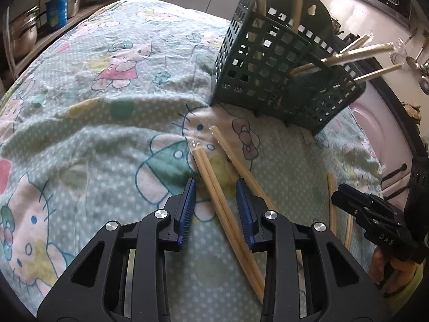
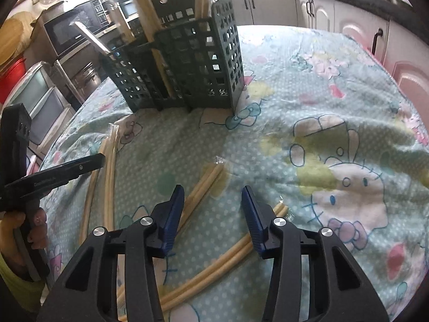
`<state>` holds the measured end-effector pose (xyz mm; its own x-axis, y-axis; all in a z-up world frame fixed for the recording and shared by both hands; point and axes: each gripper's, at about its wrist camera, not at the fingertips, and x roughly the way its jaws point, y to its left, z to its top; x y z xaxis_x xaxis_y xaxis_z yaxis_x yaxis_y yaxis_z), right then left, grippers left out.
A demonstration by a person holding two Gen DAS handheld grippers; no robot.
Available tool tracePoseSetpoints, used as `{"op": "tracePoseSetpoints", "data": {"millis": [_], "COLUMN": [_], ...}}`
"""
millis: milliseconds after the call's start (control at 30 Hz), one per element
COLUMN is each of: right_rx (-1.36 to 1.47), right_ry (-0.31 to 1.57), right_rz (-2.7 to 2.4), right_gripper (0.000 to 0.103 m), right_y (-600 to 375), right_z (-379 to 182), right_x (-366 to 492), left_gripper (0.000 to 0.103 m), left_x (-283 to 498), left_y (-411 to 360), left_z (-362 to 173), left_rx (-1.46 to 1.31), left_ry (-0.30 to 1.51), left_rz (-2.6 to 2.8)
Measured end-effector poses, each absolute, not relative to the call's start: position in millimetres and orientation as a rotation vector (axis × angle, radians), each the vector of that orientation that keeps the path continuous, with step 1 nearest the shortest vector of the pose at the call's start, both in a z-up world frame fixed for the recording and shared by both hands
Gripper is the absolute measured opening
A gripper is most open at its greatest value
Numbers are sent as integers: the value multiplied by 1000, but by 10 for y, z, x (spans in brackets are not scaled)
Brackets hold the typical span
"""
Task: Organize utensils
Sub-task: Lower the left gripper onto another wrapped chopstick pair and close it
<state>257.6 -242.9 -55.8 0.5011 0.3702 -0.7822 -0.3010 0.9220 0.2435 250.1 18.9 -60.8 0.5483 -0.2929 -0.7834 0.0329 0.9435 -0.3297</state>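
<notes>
pale chopsticks flat on cloth, green holder upright

Dark green gridded caddy, pale tan chopsticks, mint polka-dot cartoon-cat cloth.

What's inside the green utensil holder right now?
The green utensil holder has wrapped chopsticks standing in its tall section and leaning out of the lower ones. Their lower ends show only partly through the lattice, so I can't count them or see the bottom.
</notes>
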Motion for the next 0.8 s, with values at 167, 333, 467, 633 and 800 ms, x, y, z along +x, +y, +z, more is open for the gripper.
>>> {"op": "tracePoseSetpoints", "data": {"millis": [167,333,467,633,800], "right_rx": [66,23,3,15,23], "right_ry": [966,956,953,944,909], "right_rz": [405,389,384,403,463], "right_gripper": [41,32,19,12,10], "right_y": [-2375,-2292,-2238,-2184,-2104], "right_z": [-567,-573,-569,-513,-366], "right_x": [2664,2741,2799,2823,2773], "left_gripper": [24,24,24,22,12], "left_x": [2582,2649,2695,2737,2775], "left_y": [193,211,224,235,274], "left_z": [-603,-598,-600,-596,-605], "left_rx": [-298,-309,-311,-306,-302], "left_ry": [971,970,968,969,968], "left_rz": [-189,-182,-179,-174,-156]}}
